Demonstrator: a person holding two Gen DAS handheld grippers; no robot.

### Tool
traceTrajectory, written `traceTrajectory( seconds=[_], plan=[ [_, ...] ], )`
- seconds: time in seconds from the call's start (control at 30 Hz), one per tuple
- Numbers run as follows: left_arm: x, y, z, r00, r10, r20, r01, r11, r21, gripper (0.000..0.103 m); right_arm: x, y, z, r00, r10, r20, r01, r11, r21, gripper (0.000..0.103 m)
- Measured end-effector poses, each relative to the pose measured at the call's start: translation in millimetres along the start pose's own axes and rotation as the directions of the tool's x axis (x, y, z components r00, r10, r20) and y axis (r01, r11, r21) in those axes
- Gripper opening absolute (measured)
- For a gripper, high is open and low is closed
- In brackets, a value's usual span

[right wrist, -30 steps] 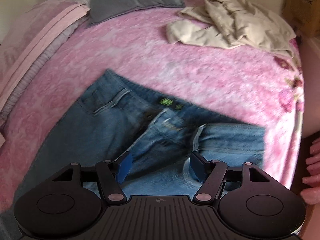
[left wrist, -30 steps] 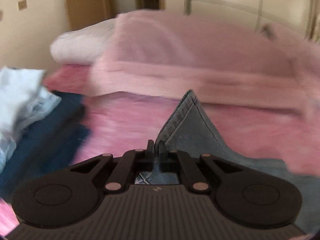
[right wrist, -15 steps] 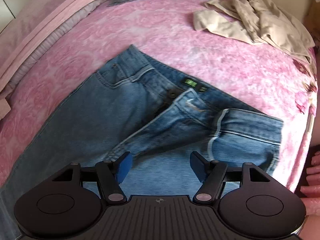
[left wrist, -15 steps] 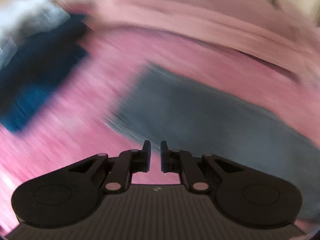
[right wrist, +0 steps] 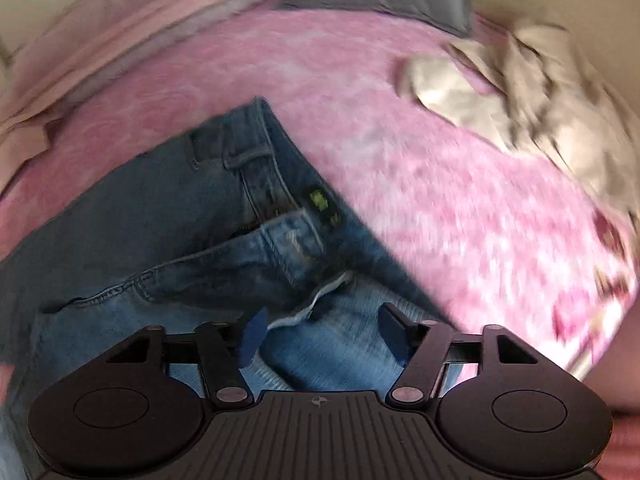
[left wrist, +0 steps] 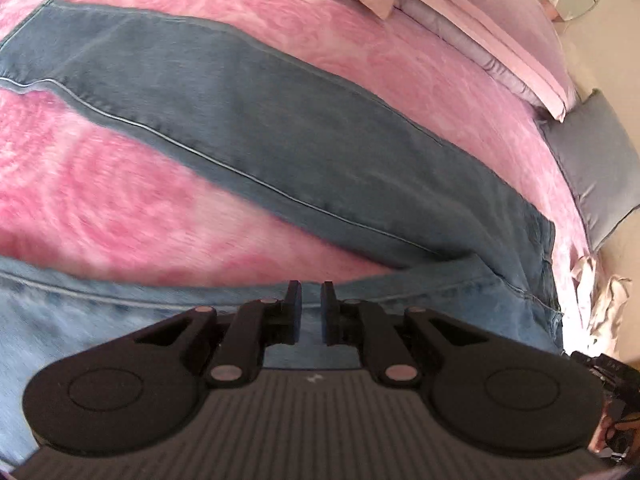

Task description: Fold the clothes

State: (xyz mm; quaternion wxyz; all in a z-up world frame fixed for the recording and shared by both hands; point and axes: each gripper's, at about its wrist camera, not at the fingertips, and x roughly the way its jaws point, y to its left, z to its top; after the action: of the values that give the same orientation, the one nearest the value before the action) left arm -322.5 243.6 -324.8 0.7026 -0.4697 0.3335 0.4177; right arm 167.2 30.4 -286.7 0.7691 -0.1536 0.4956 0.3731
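Note:
A pair of blue jeans [left wrist: 288, 128] lies spread on the pink bedspread [left wrist: 100, 200], one leg running to the far left, the other leg under my left gripper. My left gripper [left wrist: 311, 308] hovers over the near leg's edge, its jaws a narrow gap apart with nothing between them. In the right wrist view the jeans' waistband [right wrist: 280, 200], open fly and green label face me, with a leg end folded over by the waist. My right gripper [right wrist: 324, 332] is wide open just above the lighter denim.
Folded pink bedding [left wrist: 480, 20] and a grey pillow [left wrist: 592, 160] lie along the bed's far side. A crumpled beige garment [right wrist: 520, 92] lies at the bed's right. The bed edge [right wrist: 592, 360] is close on the right.
My left gripper let go of the jeans leg end, opened slightly and swung down and right over the jeans. My right gripper moved closer to the waistband, still open.

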Motion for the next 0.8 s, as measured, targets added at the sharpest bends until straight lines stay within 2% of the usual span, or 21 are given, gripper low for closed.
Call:
traceTrajectory(
  seconds=[0.1,0.13,0.2,0.37,0.47,0.67,0.8],
  plan=[
    [2.6,-27.9,-9.2,1.000,0.014,0.021,-0.014,1.000,-0.019,0.005,12.6,-23.3,18.3,0.995,0.095,-0.006,-0.095,0.994,-0.045,0.046],
    [3.4,-37.6,-11.6,1.000,0.014,0.024,-0.013,1.000,-0.022,0.005,18.2,-30.5,25.1,0.991,0.130,-0.010,-0.131,0.990,-0.054,0.037],
    [7.3,-58.4,-19.4,1.000,0.009,0.025,-0.008,1.000,-0.017,0.005,30.7,-43.3,37.3,0.981,0.191,-0.034,-0.193,0.979,-0.063,0.029],
    [23.0,-100.4,-35.5,1.000,0.002,0.005,-0.002,1.000,-0.012,0.005,59.1,-58.7,51.4,0.942,0.317,-0.109,-0.325,0.943,-0.069,0.029],
    [28.8,-116.2,-43.2,1.000,0.003,0.004,-0.003,1.000,-0.024,0.006,69.1,-57.2,58.9,0.921,0.373,-0.110,-0.383,0.919,-0.091,0.029],
    [32.0,-128.9,-47.9,1.000,0.017,0.014,-0.016,0.999,-0.044,0.008,95.0,-59.7,76.2,0.891,0.437,-0.125,-0.448,0.890,-0.084,0.029],
    [31.9,-132.9,-46.9,0.999,0.035,0.018,-0.034,0.998,-0.044,0.008,108.6,-63.1,90.5,0.858,0.498,-0.130,-0.506,0.862,-0.037,0.029]
  ],
)
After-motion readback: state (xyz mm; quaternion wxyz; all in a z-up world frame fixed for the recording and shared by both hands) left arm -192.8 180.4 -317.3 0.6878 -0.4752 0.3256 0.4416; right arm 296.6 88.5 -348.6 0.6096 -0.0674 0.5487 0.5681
